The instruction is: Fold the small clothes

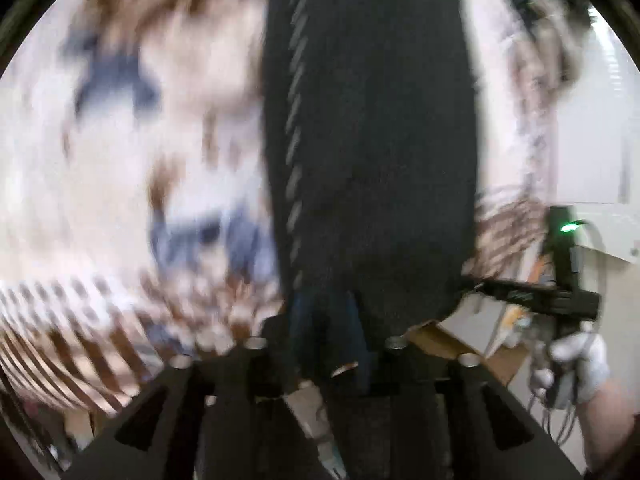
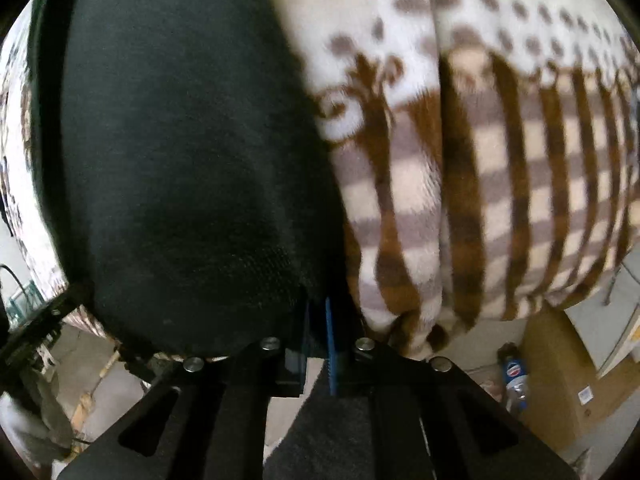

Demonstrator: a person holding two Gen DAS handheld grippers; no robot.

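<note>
a cream and brown patterned blanket [image 2: 500,152] spreads beyond both sets of fingers. the black garment [image 2: 180,160] drapes over it — the right gripper [image 2: 326,344] is clamped on its hem, the left gripper [image 1: 324,344] also pinching the dark cloth — blurred there.

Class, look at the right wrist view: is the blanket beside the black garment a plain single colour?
No. The blanket carries brown and grey checks with dots above, lying right of the black garment.
</note>
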